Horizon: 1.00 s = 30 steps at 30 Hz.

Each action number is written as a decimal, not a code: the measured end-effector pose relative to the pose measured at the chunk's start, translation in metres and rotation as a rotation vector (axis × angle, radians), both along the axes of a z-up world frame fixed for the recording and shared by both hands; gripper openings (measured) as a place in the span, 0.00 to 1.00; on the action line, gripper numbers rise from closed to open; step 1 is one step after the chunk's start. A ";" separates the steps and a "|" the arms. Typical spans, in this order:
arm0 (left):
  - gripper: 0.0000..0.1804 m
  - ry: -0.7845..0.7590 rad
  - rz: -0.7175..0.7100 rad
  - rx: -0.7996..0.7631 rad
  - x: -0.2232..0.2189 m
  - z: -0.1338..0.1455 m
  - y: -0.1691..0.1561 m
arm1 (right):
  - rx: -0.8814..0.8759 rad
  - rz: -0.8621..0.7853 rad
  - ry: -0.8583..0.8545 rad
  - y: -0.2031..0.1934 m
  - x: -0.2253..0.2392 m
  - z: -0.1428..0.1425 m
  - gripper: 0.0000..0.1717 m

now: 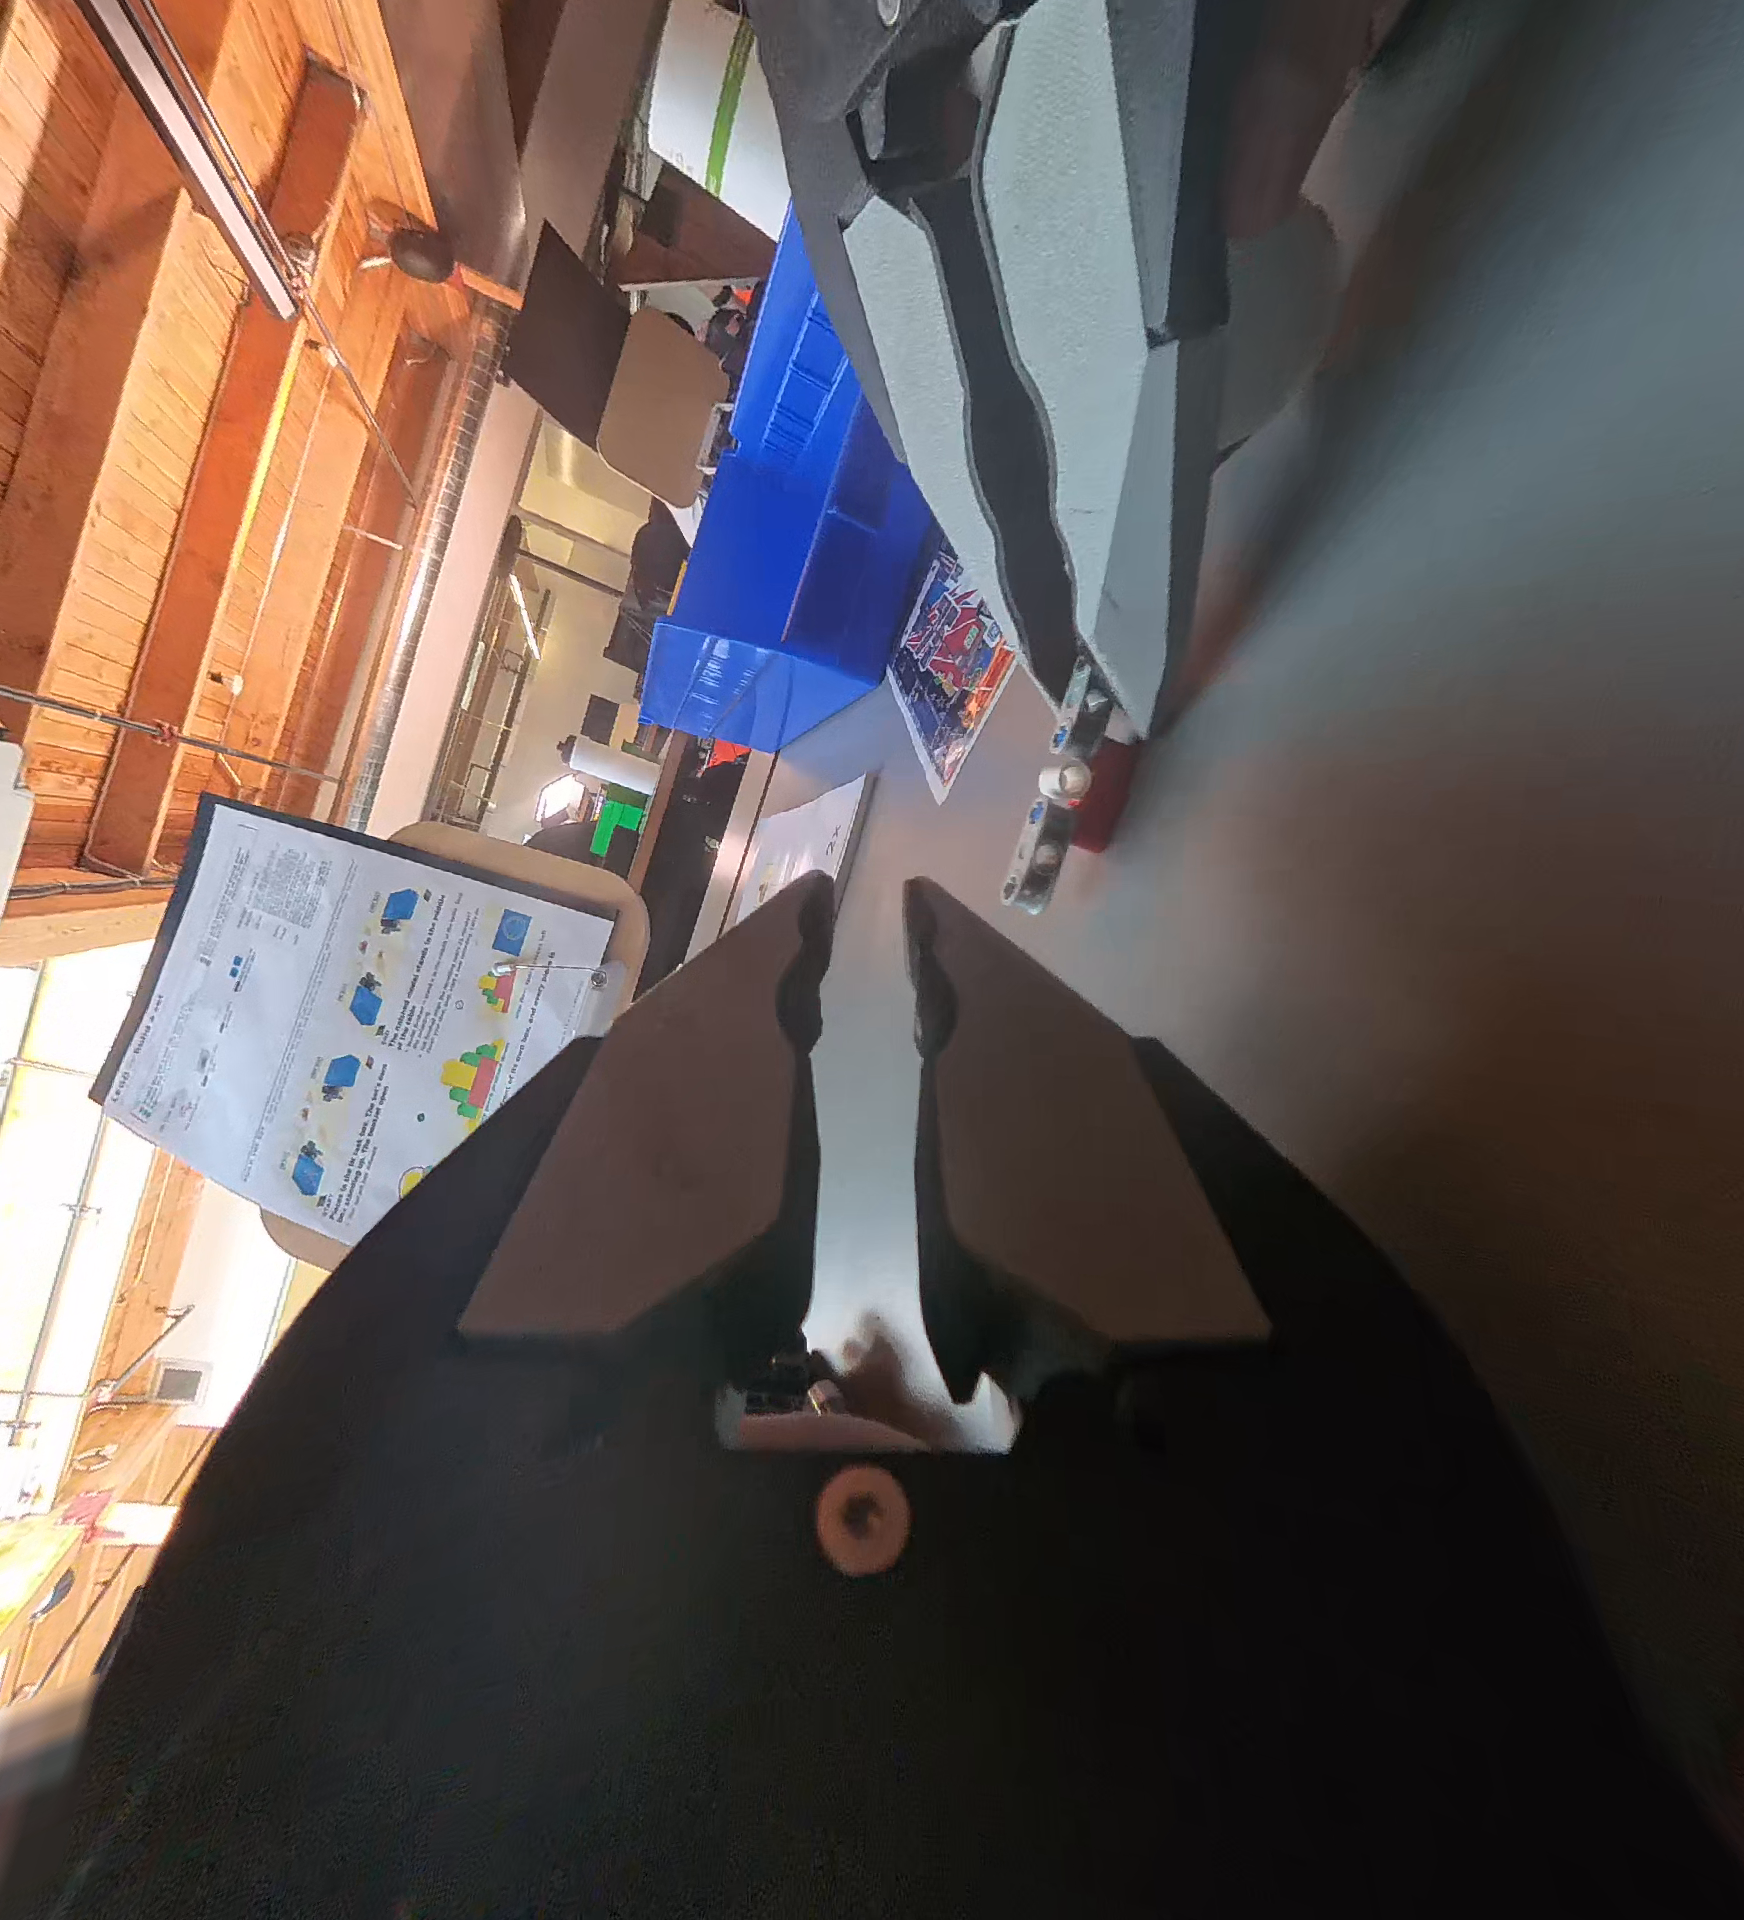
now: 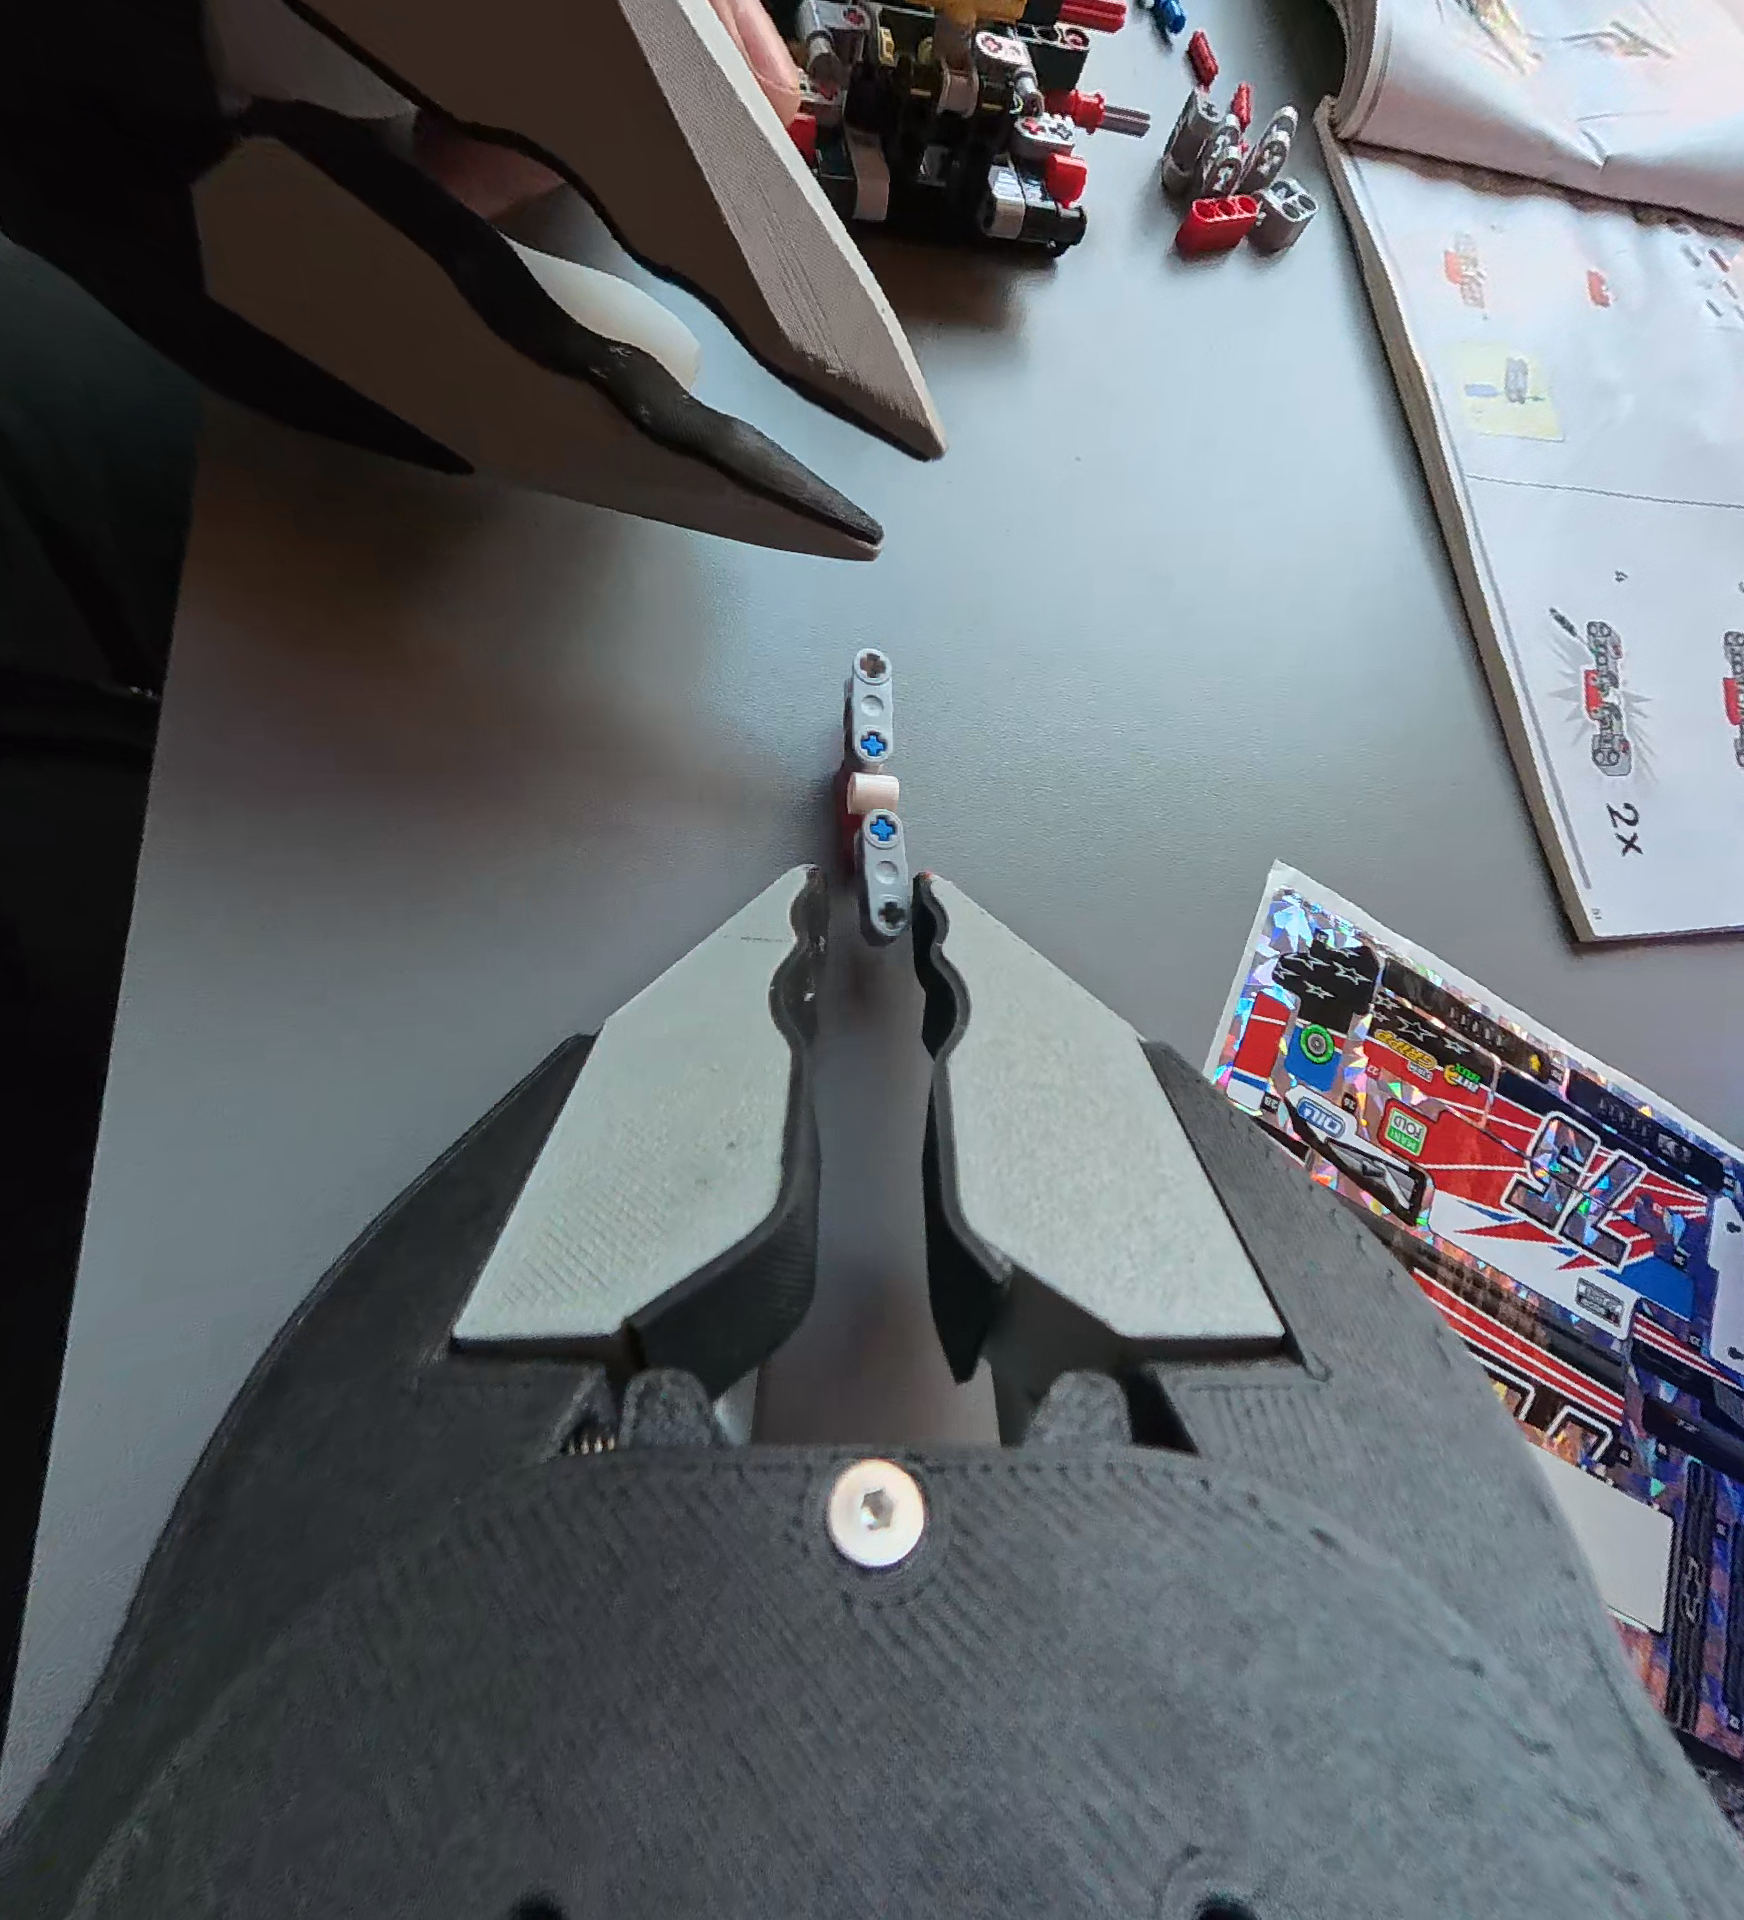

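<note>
So the right gripper (image 2: 868,899) is parked low over the grey counter (image 2: 1107,623) with its fingers (image 2: 961,966) set narrow, and the near end of a small grey brick assembly (image 2: 878,790) is poked in between the tips; it sits right up against the right-hand pad, a sliver of counter is seen on the other side, so it's not really clamped. The assembly is made of two grey links with blue pins, a white bush in the middle and a red piece behind. The left gripper (image 1: 868,904) is tipped sideways just beside it, fingers narrow too, nothing caught between them. Further back a dark half-built model (image 2: 951,114) and loose red and grey parts (image 2: 1232,177) are scattered, an open instruction booklet (image 2: 1626,468) is laid to the right, with a shiny sticker sheet (image 2: 1470,1195) nearer and a blue bin (image 1: 795,582) behind
</note>
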<state>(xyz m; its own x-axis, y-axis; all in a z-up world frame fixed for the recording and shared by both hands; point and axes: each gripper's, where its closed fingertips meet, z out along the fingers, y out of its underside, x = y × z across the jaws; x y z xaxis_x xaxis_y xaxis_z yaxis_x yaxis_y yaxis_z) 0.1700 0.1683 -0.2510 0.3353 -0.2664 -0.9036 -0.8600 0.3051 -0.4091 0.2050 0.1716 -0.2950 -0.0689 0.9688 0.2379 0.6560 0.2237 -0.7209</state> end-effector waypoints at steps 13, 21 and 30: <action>0.05 -0.011 0.007 0.002 -0.001 0.001 0.001 | -0.023 -0.009 0.077 0.001 0.000 0.012 0.10; 0.04 -0.015 0.005 0.001 -0.001 0.002 0.001 | 0.057 -0.116 0.250 0.022 0.007 0.042 0.10; 0.04 -0.016 0.005 0.000 -0.001 0.002 0.001 | 0.064 -0.240 0.368 0.046 0.020 0.064 0.07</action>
